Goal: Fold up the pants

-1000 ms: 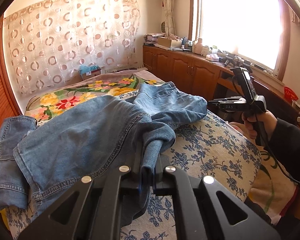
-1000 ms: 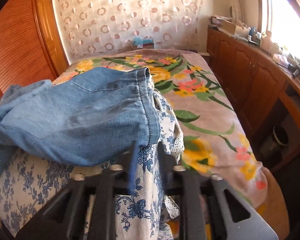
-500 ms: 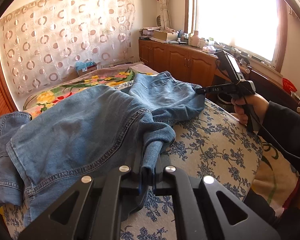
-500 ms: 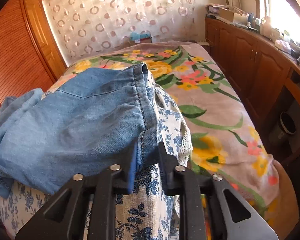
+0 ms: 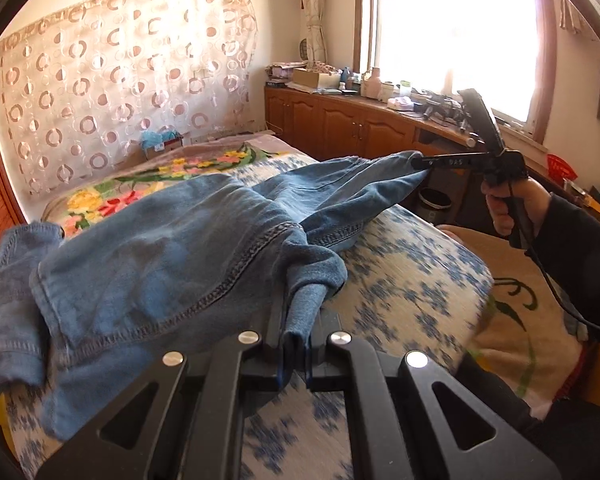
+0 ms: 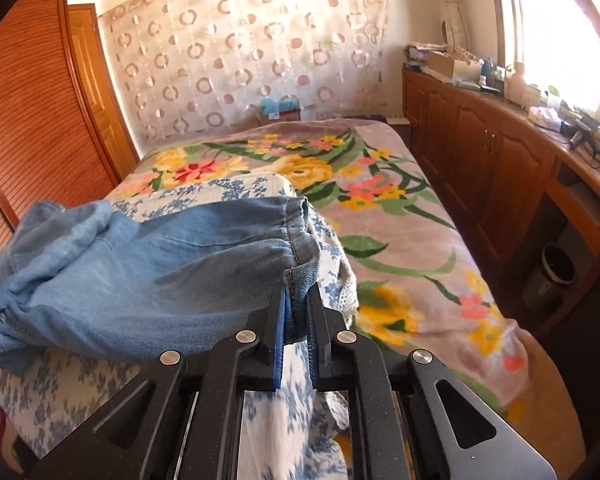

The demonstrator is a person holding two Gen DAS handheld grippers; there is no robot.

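Blue denim pants lie bunched over a blue-flowered white pad on the bed. My left gripper is shut on a gathered fold of denim near the stitched seam. My right gripper is shut on the hem edge of the pants and lifts it off the pad. In the left wrist view the right gripper holds the far corner of the denim raised and stretched to the right.
The bed has a floral blanket. Wooden cabinets with clutter on top run along the right wall under the window. A dark bin stands by the cabinets. A wooden slatted door is at left.
Both grippers have lifted with the denim. The right gripper rose and pulled its corner up and out to the right, stretching the cloth off the pad.
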